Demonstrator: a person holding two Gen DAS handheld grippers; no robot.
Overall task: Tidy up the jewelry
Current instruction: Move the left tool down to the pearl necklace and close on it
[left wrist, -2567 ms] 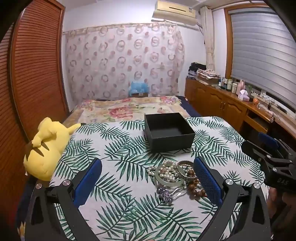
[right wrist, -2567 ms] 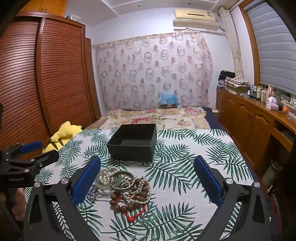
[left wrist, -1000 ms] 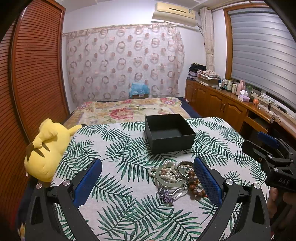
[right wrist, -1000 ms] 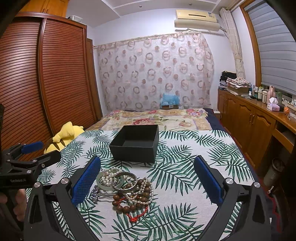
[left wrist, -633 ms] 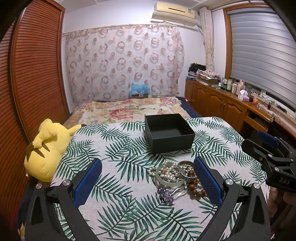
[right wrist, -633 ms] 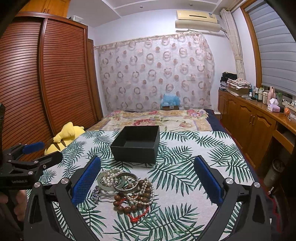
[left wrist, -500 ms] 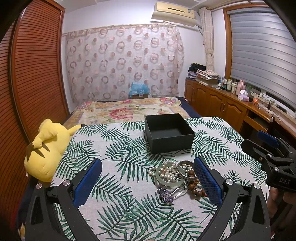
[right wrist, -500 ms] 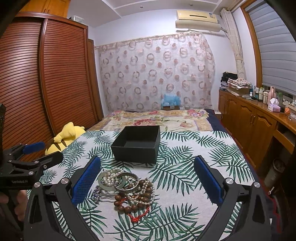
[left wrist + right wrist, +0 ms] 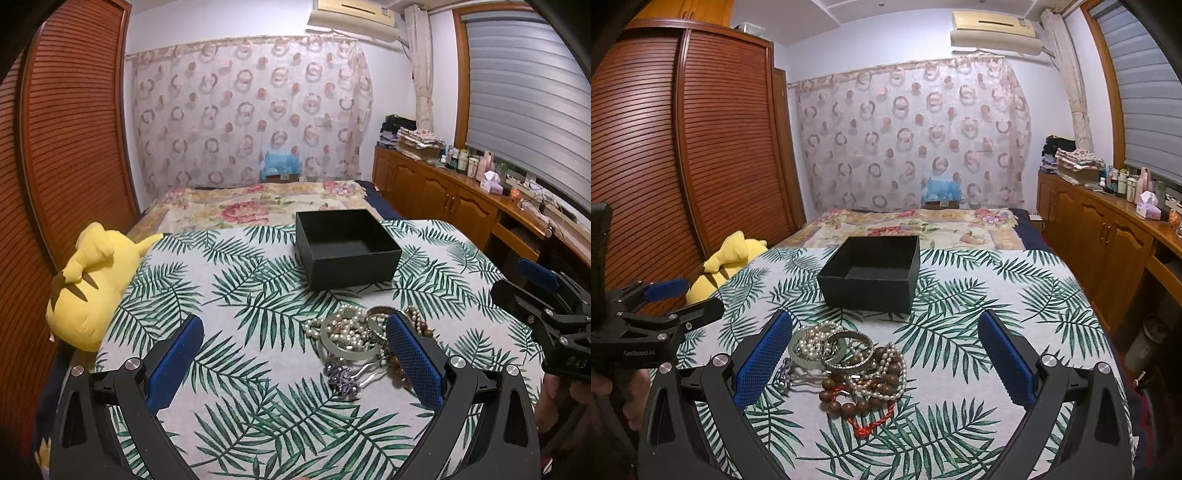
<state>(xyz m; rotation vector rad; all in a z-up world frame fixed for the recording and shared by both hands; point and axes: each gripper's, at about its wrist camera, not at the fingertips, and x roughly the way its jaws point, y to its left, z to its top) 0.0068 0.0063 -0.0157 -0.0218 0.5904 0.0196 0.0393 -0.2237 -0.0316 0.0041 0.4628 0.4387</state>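
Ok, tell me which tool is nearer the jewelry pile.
It is hard to call; possibly the right. The right tool frames the jewelry pile near its left finger; the left tool has it by its right finger. Both are open, above it, touching nothing.

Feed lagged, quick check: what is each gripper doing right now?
Left gripper: open, holding nothing.
Right gripper: open, holding nothing.
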